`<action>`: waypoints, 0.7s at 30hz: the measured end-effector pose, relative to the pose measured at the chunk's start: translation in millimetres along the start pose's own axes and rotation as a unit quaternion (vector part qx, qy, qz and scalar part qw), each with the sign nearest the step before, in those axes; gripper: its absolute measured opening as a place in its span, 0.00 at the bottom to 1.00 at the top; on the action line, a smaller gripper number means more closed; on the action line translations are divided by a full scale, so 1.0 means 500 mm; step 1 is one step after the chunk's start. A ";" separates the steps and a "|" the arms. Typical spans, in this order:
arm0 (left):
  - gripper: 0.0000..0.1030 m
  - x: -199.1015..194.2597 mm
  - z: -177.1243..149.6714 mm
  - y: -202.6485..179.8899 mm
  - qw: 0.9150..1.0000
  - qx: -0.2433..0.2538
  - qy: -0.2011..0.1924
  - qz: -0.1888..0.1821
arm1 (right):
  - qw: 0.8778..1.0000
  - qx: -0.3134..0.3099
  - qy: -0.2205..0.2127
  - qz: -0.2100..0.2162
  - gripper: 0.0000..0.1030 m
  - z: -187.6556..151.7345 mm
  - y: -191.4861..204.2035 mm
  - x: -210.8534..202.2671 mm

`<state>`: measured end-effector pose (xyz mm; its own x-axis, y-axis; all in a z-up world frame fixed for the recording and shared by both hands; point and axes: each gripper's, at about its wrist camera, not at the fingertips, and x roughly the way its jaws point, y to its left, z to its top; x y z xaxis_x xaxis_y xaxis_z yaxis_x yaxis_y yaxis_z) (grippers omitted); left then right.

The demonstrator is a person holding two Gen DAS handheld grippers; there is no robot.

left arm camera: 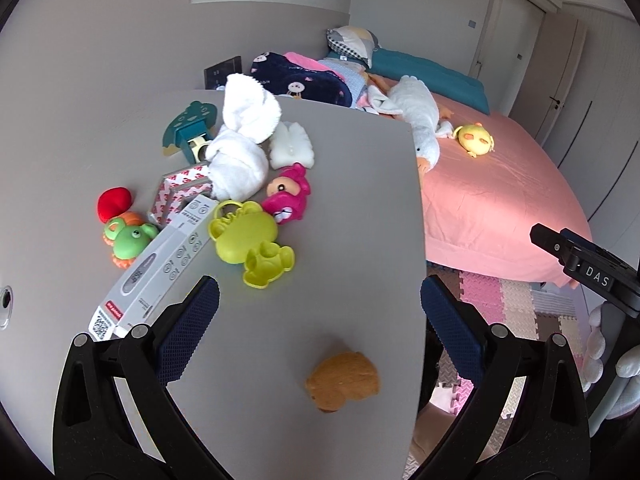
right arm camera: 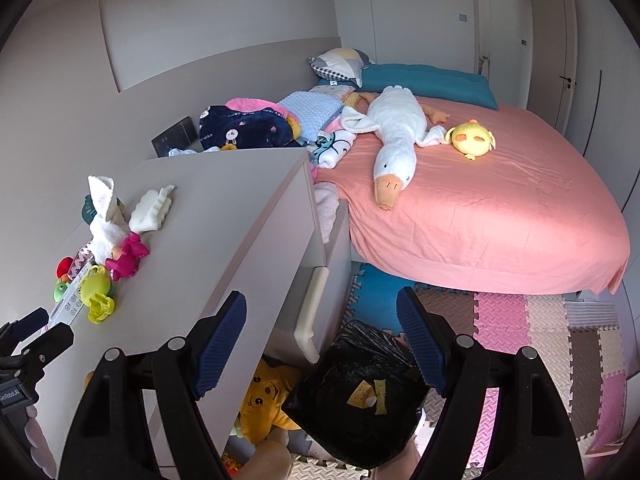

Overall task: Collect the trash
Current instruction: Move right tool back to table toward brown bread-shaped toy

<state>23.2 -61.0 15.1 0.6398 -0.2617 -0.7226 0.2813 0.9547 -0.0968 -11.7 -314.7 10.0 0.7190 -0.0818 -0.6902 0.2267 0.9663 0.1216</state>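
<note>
Some scraps already lie in our bin (right arm camera: 360,392), low in the frame. An orange lump (left arm camera: 342,381) waits on the table (left arm camera: 340,208). Both jaws are wide, holding nothing.

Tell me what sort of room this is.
Most likely a child's bedroom: a bed with a pink sheet, a long white plush goose on it, and pastel foam puzzle floor mats.

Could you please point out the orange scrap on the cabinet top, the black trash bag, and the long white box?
orange scrap (left arm camera: 343,380): left wrist view, its middle.
black trash bag (right arm camera: 360,396): right wrist view, its liner.
long white box (left arm camera: 160,268): left wrist view, its printed face.
</note>
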 end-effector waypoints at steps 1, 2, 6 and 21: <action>0.94 -0.004 -0.003 0.014 1.000 -0.001 -0.002 0.007 | 1.000 -0.003 -0.001 0.005 0.76 -0.004 0.011 0.000; 0.94 -0.006 -0.006 0.028 1.000 -0.002 -0.002 0.013 | 1.000 -0.008 -0.001 0.008 0.76 -0.006 0.024 0.001; 0.94 -0.017 -0.017 0.088 0.999 -0.015 -0.003 0.032 | 0.999 -0.026 0.004 0.025 0.76 -0.022 0.069 0.004; 0.94 0.013 -0.030 0.241 0.997 -0.054 0.029 0.057 | 0.986 -0.106 0.040 0.126 0.76 -0.110 0.258 0.016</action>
<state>50.6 54.5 -11.4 0.6205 -0.1455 -0.7706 0.1286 0.9882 -0.0831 -12.9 -177.4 -18.9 0.6784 0.1787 -0.7126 -0.1009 0.9834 0.1507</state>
